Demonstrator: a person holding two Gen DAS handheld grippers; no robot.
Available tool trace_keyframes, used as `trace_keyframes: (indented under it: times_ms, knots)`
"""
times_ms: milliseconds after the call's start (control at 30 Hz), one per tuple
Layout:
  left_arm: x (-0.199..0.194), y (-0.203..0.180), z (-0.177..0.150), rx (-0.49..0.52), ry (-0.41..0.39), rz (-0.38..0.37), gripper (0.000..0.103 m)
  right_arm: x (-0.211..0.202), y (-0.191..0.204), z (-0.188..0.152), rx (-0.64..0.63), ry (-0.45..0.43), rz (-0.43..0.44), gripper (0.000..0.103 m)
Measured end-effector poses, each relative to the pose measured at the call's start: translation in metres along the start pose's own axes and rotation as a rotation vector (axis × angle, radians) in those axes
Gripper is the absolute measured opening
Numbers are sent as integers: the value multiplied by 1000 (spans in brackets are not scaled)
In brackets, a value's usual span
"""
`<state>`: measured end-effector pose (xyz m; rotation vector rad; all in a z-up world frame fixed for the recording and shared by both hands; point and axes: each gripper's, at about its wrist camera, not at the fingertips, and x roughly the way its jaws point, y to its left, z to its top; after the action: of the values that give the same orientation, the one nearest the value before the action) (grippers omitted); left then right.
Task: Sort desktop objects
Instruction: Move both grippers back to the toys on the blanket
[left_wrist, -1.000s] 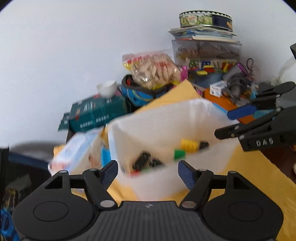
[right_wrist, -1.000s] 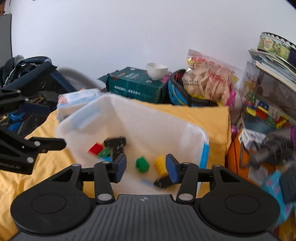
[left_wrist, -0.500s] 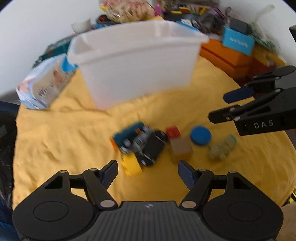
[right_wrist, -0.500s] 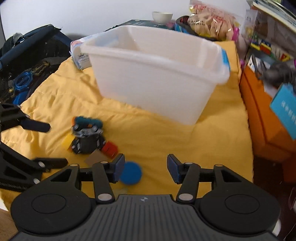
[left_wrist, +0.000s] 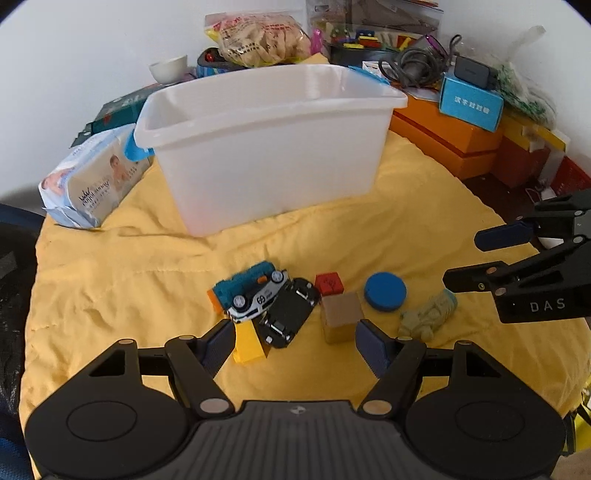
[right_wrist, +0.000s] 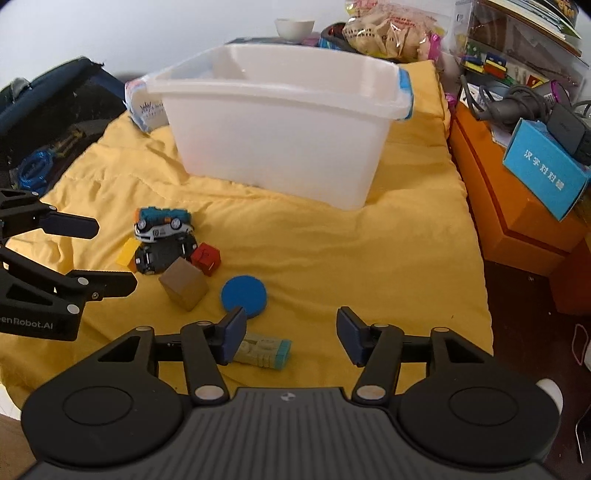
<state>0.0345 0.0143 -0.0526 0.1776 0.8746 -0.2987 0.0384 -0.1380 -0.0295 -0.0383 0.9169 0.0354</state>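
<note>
A white plastic bin (left_wrist: 266, 147) (right_wrist: 280, 125) stands on the yellow cloth (left_wrist: 110, 280). In front of it lie a white toy car (left_wrist: 258, 295) (right_wrist: 162, 227), a black toy car (left_wrist: 290, 312) (right_wrist: 162, 253), a teal block (left_wrist: 242, 282), a yellow block (left_wrist: 249, 345), a red cube (left_wrist: 329, 283) (right_wrist: 206, 258), a wooden cube (left_wrist: 341, 317) (right_wrist: 183, 283), a blue disc (left_wrist: 385, 291) (right_wrist: 243, 295) and a green-grey figure (left_wrist: 428, 314) (right_wrist: 264, 350). My left gripper (left_wrist: 295, 347) is open above the cars. My right gripper (right_wrist: 290, 338) is open, beside the figure.
A wipes pack (left_wrist: 92, 181) lies left of the bin. Orange boxes (left_wrist: 443, 144) (right_wrist: 509, 206) with a blue box (left_wrist: 471, 103) stand on the right. Snack bag (left_wrist: 262, 38), bowl (left_wrist: 168, 68) and clutter line the back wall. A dark bag (right_wrist: 48, 110) sits left.
Both views dropped from looking into the bin to looking down at the loose toys in front of it. Both grippers stayed open.
</note>
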Motion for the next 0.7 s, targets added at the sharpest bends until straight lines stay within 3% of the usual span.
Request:
trace_keyframes:
  times_ms: [433,700]
  knots:
    - [2,-32,16,-66,29,166,75,11,-43,8,-64,-29,143,59]
    - [-3,-41,1,-49,56,129,75,13,-42,-2,-120,-18,204,58]
